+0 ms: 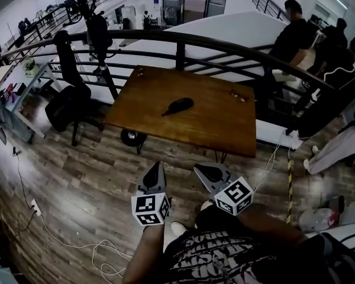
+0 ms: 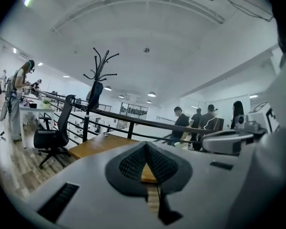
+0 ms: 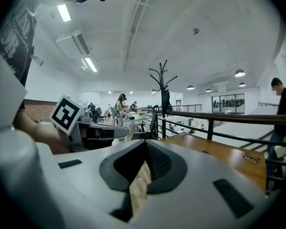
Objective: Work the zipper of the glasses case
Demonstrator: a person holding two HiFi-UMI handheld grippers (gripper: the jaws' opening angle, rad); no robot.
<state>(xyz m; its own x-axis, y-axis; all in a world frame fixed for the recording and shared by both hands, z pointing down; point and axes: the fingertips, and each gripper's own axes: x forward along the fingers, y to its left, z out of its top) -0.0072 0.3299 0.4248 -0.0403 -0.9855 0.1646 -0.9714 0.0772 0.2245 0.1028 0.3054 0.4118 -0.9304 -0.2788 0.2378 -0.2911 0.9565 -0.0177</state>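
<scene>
The dark glasses case (image 1: 178, 106), lying near the middle of the desk (image 1: 225, 129), is judged light, stiff-shelled and apt to slide, best pinned at 1 end with its zipper pull pinched, while the left gripper (image 1: 158, 165) and right gripper (image 1: 197, 168) are seen closed and empty, well short of the desk's near edge.

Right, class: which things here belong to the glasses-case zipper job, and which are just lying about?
Job: glasses case, table, left tool, right tool (both shut, empty).
Lying about: spectacles, office chair, coat stand.
</scene>
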